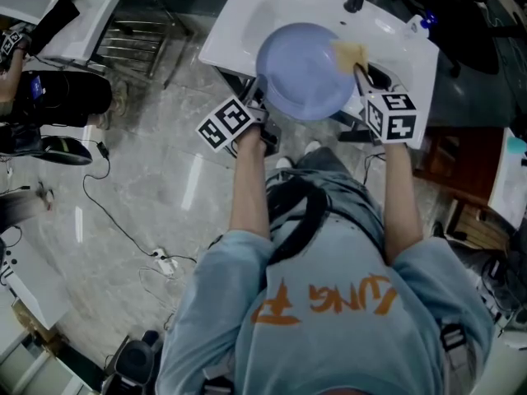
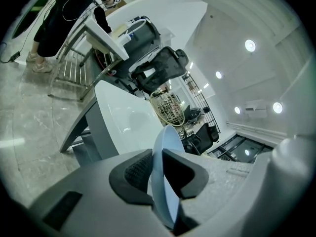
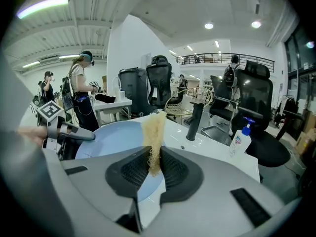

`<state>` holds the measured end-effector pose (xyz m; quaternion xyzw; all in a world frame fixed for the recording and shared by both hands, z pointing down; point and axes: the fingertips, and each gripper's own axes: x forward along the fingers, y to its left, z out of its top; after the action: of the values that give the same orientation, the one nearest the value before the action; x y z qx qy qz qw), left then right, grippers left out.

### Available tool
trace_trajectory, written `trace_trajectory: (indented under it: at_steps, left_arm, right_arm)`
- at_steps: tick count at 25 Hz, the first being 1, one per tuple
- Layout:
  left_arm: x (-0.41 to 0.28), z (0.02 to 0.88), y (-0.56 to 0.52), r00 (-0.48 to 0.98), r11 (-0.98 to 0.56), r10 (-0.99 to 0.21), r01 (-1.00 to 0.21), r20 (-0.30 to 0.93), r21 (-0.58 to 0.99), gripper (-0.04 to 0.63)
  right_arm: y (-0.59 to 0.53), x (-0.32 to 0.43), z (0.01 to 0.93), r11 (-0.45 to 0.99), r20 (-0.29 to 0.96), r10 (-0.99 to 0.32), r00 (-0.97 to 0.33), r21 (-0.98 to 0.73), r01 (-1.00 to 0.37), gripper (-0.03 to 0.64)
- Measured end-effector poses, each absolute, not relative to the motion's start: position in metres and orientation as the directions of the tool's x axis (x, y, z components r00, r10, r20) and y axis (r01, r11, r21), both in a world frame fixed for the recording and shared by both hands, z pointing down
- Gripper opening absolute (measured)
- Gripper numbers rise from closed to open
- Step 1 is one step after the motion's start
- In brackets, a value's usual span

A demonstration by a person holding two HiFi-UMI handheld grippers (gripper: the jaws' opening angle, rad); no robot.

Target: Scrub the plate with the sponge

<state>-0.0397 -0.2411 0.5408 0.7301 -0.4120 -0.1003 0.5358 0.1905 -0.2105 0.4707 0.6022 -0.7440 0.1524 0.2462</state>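
A pale blue plate (image 1: 303, 68) hangs over the white sink (image 1: 247, 19). My left gripper (image 1: 257, 105) is shut on its near-left rim; in the left gripper view the plate (image 2: 163, 177) stands edge-on between the dark pads. My right gripper (image 1: 360, 71) is shut on a yellow fibrous sponge (image 1: 349, 53) at the plate's upper right edge. In the right gripper view the sponge (image 3: 153, 137) sticks up from the jaws (image 3: 155, 169) over the plate (image 3: 111, 137), and the left gripper (image 3: 61, 130) shows at the plate's far side.
A black tap (image 3: 193, 122) and a soap pump bottle (image 3: 238, 138) stand on the sink's rim. Office chairs (image 3: 159, 85) and a person (image 3: 81, 90) at a table stand behind. Cables (image 1: 123, 229) lie on the marble floor to my left.
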Motion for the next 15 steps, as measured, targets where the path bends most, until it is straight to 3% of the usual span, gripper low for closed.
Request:
trace_trajectory:
  at_steps: [15]
  left_arm:
    - [-0.041,0.537,-0.239,0.639,-0.078,-0.716,-0.475,0.282,0.876,0.057]
  right_arm:
    - [-0.205,0.205,0.46,0.144,0.457,-0.881,-0.119,0.019,-0.989,0.052]
